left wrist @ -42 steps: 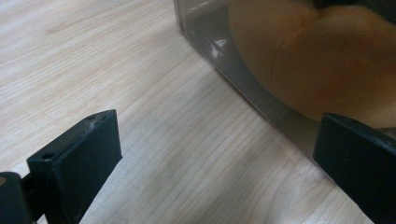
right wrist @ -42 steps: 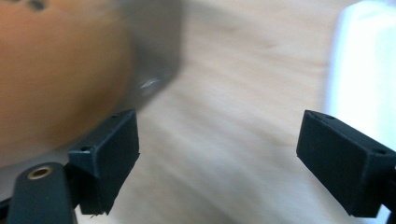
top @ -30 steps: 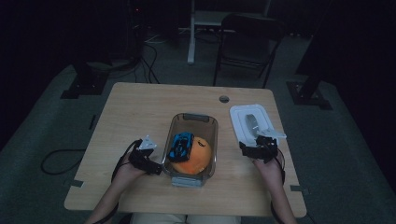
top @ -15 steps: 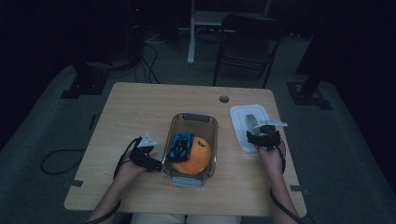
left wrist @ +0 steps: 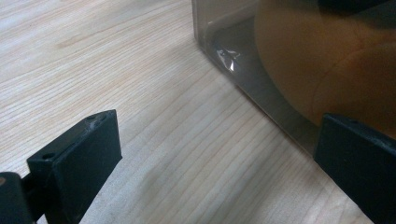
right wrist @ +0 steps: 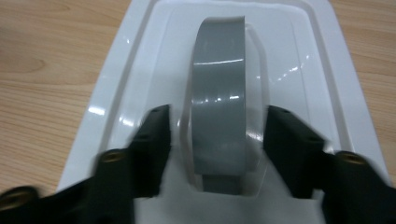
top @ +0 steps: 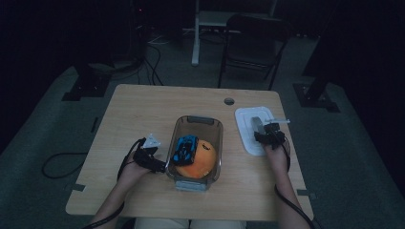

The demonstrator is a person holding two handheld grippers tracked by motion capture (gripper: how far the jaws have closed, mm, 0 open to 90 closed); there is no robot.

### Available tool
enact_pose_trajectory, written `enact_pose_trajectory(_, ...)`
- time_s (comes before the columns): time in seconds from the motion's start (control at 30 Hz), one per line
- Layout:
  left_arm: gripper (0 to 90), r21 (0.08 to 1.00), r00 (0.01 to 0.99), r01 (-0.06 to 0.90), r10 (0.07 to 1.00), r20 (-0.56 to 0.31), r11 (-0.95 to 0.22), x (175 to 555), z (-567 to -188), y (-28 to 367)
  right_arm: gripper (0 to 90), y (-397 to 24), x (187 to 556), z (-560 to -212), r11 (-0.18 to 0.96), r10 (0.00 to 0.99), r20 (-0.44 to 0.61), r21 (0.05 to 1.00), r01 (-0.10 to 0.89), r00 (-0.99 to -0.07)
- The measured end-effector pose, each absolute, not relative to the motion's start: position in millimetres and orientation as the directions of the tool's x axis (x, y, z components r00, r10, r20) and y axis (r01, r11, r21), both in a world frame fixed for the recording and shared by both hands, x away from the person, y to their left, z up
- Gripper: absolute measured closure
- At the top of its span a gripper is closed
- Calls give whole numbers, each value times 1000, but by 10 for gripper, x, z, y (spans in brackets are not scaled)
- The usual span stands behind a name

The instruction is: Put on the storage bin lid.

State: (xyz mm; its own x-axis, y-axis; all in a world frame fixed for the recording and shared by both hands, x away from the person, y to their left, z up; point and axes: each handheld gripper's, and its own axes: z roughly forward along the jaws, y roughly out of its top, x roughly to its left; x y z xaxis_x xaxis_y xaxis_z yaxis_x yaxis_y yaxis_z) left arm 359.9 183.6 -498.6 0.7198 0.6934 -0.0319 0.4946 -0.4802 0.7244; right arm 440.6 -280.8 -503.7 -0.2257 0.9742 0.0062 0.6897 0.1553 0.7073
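— Right gripper (right wrist: 215, 135)?
— Jaws apart, straddling the grey handle (right wrist: 219, 93) on the white lid (top: 252, 125).
— Left gripper (left wrist: 215, 154)?
— Spread wide, one jaw against the clear container (top: 197, 145) mid-table.

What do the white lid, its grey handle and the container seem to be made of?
The white lid looks like glossy moulded plastic: sharp highlights, rounded stepped edges. Its grey handle looks like smooth, slightly shiny plastic or rubber; which one is unclear. The container seems to be clear plastic, since an orange shape shows through its wall.
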Motion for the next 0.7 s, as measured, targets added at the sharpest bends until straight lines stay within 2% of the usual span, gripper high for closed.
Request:
enact_pose_trajectory(0.1,16,723,718,497,695,-32,-480,3607,-4983,1834,655,-2813,4434,-5032,153,971,22,701,696,-237)
enact_pose_trajectory(0.27,16,725,713,502,700,-38,-472,3613,-4987,1830,670,-2781,4401,-5007,189,970,-20,691,697,-243)
enact_pose_trajectory(0.47,16,717,721,491,692,-16,-494,3594,-4963,1779,672,-2789,4223,-4900,174,970,-2,706,687,-244)
enact_pose_trajectory(0.7,16,717,736,475,677,-5,-511,3561,-4943,1681,672,-2831,3920,-4622,150,972,8,747,648,-235)
